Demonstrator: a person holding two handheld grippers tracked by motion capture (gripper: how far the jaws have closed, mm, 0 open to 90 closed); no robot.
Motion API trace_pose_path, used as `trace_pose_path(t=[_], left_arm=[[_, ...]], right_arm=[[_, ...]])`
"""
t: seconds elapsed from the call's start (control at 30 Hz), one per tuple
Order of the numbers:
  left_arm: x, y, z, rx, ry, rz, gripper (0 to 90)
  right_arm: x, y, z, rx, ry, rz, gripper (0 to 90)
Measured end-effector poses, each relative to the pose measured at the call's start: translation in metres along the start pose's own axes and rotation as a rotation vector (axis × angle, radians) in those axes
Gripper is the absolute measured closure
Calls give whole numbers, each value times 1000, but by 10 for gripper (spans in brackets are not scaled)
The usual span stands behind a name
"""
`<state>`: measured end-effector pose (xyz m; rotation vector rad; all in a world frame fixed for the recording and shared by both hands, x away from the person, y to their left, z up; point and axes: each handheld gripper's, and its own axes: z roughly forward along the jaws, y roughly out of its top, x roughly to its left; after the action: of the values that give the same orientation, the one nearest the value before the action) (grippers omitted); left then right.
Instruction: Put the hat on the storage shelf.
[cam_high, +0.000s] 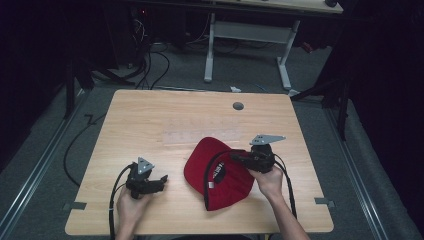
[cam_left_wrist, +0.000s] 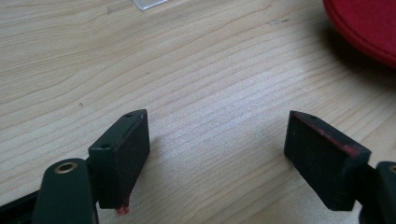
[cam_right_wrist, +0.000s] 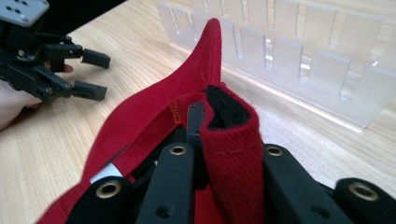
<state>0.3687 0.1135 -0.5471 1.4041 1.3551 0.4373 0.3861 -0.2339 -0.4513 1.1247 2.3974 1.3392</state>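
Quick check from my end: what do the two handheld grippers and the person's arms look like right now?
Both are black. The left gripper has blocky claw pads with red smears, brass-coloured pivot rivets, a small grey three-cornered plate on top and a black cable trailing back. The right gripper has the same brass rivets, a larger grey plate and looping black cables. Both forearms are bare, with no sleeves in view.

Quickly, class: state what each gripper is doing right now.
Left gripper: open, empty, over the light wooden table.
Right gripper: shut on the red fabric cap.
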Motion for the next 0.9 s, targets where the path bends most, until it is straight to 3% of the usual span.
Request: trace_pose_path(t=[0.1,0.17,0.3,0.6,0.9], left_arm=[[-1,-1,0,1,0,4,215],[-3,-2,-2,-5,-12,12,260],[-11,-7,-6,-7,-30,54,286],[-48,-11,-16,-10,-149,143,250],[-72,-11,-17,-3,-225,167,223]], right_arm=[[2,4,-6,-16,-5,-6,820],[3,6,-9,-23,-4,2,821],[4,12,-16,-30,-15,6,821],[9,21,-20,-43,-12,18,821],[13,31,-19,-54,1,38,820]])
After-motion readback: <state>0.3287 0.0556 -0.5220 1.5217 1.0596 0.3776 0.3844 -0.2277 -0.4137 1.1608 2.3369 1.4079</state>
